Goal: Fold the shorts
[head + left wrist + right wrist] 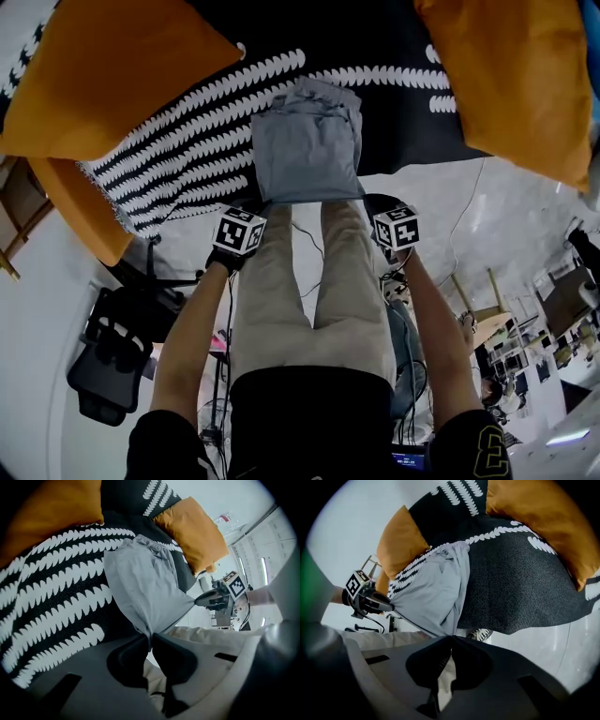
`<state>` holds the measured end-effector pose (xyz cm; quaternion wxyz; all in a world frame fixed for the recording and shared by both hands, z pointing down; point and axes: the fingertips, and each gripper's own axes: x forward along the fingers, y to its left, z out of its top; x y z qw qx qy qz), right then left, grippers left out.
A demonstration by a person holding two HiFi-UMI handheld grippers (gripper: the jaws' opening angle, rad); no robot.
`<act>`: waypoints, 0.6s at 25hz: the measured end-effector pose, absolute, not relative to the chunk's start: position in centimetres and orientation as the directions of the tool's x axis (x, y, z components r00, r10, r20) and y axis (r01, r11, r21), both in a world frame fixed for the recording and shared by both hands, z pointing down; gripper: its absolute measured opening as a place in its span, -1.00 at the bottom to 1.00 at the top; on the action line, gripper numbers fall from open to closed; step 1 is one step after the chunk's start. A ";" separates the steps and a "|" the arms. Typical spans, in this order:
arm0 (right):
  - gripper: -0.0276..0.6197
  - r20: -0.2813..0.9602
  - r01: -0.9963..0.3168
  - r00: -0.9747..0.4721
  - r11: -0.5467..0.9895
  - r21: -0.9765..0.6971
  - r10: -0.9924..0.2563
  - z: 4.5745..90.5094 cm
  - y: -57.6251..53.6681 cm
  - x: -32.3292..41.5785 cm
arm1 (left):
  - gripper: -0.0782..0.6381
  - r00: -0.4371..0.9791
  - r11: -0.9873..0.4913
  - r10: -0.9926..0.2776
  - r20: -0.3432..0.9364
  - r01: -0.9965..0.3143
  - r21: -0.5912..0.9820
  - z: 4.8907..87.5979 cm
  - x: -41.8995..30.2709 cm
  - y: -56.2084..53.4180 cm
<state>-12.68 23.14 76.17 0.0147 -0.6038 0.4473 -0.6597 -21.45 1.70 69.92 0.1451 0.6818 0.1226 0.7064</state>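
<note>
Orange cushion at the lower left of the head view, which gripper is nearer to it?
Left. The left gripper pinches the shorts corner toward the orange cushion; the right gripper pinches the opposite corner, farther off.

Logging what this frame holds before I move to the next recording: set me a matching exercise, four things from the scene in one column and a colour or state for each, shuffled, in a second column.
Things
1. shorts
2. left hand-held gripper
3. cushion at the upper left of the head view
4. cover under the shorts

Colour or state
A. orange
B. black with a white pattern
C. grey, lying partly on the cover
D. shut on a corner of the shorts

Pairs: 1-C, 2-D, 3-A, 4-B
</note>
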 end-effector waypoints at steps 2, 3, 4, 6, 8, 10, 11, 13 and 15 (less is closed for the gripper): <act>-0.86 0.777 -0.532 -0.275 -0.584 -0.613 -0.566 75.6 22.8 -12.8 | -0.67 -0.033 -0.926 0.377 0.926 -0.030 0.376 69.2 -21.9 1.6; -0.86 0.774 -0.534 -0.267 -0.580 -0.615 -0.574 75.3 22.5 -12.5 | -0.67 -0.032 -0.926 0.377 0.925 -0.023 0.377 68.7 -21.9 1.4; -0.86 0.772 -0.537 -0.254 -0.578 -0.614 -0.583 74.8 22.2 -12.0 | -0.67 -0.028 -0.927 0.376 0.926 -0.013 0.376 68.1 -21.5 1.3; -0.86 0.770 -0.546 -0.219 -0.579 -0.606 -0.599 73.7 21.8 -10.5 | -0.67 -0.014 -0.930 0.368 0.930 0.010 0.368 66.5 -20.1 1.0; -0.86 0.767 -0.547 -0.178 -0.586 -0.598 -0.616 72.3 21.8 -8.8 | -0.67 0.007 -0.933 0.358 0.934 0.029 0.358 64.9 -18.4 0.8; -0.86 0.762 -0.541 -0.135 -0.597 -0.592 -0.633 70.8 21.5 -7.1 | -0.67 0.028 -0.936 0.350 0.936 0.042 0.349 63.6 -16.5 0.4; -0.86 0.759 -0.540 -0.113 -0.602 -0.588 -0.641 70.3 21.2 -6.2 | -0.67 0.036 -0.937 0.346 0.937 0.051 0.344 63.1 -15.6 0.1; -0.86 0.755 -0.537 -0.073 -0.612 -0.581 -0.652 69.4 20.4 -4.4 | -0.67 0.051 -0.941 0.334 0.941 0.079 0.329 62.4 -13.6 -0.7; -0.86 0.755 -0.534 -0.041 -0.624 -0.570 -0.655 69.3 19.6 -2.9 | -0.67 0.060 -0.942 0.324 0.944 0.107 0.317 62.3 -11.7 -1.6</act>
